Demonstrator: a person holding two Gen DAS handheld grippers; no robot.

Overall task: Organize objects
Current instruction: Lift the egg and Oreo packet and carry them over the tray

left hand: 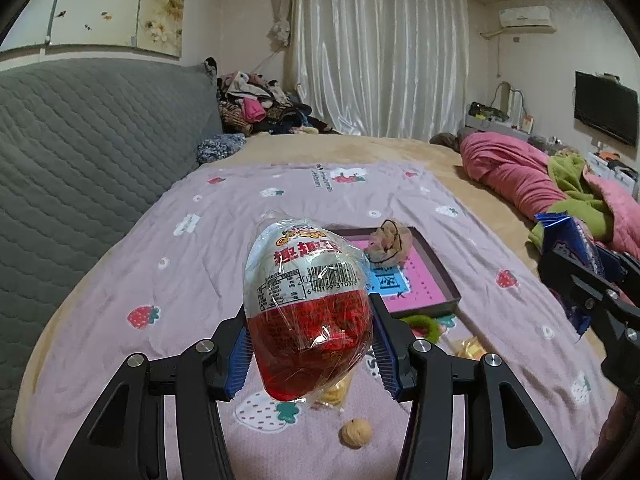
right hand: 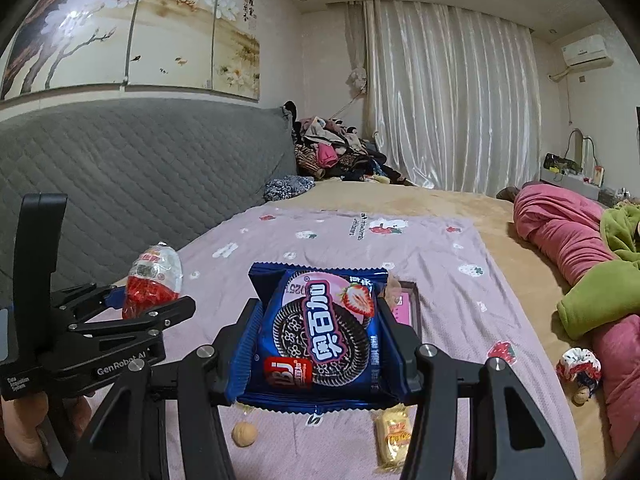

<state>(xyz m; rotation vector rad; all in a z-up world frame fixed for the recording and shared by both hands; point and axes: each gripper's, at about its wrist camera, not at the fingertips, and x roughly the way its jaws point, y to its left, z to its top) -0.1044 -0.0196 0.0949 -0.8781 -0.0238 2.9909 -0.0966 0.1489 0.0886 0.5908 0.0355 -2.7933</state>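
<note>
My left gripper (left hand: 310,344) is shut on a red-and-white wrapped chocolate egg (left hand: 306,304) and holds it above the pink strawberry sheet (left hand: 224,240). The egg also shows in the right wrist view (right hand: 154,280), held by the left gripper (right hand: 136,304). My right gripper (right hand: 316,344) is shut on a blue Oreo cookie pack (right hand: 320,332), above the sheet; it shows at the right edge of the left view (left hand: 576,256). A pink box lid (left hand: 416,280) lies ahead with a beige scrunchie (left hand: 390,240) on it.
A walnut (left hand: 355,433) and a yellow snack packet (right hand: 394,432) lie on the sheet below the grippers; a green hair tie (left hand: 424,326) lies by the tray. A grey headboard (left hand: 92,152) stands left. Pink and green blankets (right hand: 568,248) lie right, with a small scrunchie (right hand: 580,368).
</note>
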